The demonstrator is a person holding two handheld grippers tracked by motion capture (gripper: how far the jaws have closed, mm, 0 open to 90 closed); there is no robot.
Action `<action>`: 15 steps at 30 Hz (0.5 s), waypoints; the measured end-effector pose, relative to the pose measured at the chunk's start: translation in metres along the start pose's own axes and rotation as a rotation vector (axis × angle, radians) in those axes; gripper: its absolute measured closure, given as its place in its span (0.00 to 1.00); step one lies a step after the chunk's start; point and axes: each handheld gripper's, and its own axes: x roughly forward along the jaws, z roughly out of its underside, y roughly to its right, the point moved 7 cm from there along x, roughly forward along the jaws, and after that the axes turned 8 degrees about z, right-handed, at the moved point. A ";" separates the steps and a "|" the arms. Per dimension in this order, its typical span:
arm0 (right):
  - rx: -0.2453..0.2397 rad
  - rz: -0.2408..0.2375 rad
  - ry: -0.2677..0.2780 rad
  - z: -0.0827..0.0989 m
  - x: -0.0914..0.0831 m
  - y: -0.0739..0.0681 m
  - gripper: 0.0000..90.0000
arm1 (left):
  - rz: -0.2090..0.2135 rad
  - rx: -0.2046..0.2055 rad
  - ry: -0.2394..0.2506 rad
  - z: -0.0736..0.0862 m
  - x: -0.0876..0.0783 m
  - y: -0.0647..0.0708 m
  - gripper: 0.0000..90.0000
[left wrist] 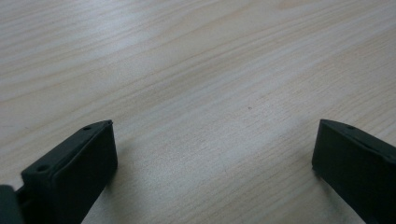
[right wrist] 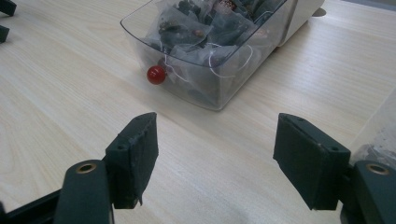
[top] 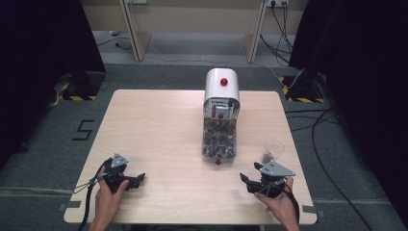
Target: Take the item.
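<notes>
Tea-bag drawer (top: 219, 139), a clear plastic tray pulled out of the white dispenser (top: 222, 86), lies near the middle of the counter (top: 159, 130), packed with dark pyramid bags and fronted by a small red knob (right wrist: 156, 74). Both tools rest low at the near edge: the left hand-held gripper (top: 137, 179) has its jaws spread wide over bare wood, well apart from everything, and the right hand-held gripper (right wrist: 215, 156) is likewise wide open, aimed at the drawer's front corner. Beside the right one stands a clear cup (top: 273, 150) with something dark in its bottom. The main risk, as I judge it, is that clear cup: it sits close to the right hand, so a forward sweep could knock it over. Reaching into the drawer also looks tricky, since strings trail between the bags and a pinch may lift several at once. Pushing on the light drawer could slide it or the dispenser.
</notes>
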 end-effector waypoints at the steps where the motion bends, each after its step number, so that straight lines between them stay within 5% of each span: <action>1: 0.001 -0.001 -0.001 0.001 -0.001 0.000 0.34 | 0.000 0.000 0.000 0.000 0.000 0.000 0.00; 15: 0.015 0.001 -0.026 0.017 -0.003 0.000 0.32 | 0.000 0.000 0.000 0.000 0.000 0.000 0.00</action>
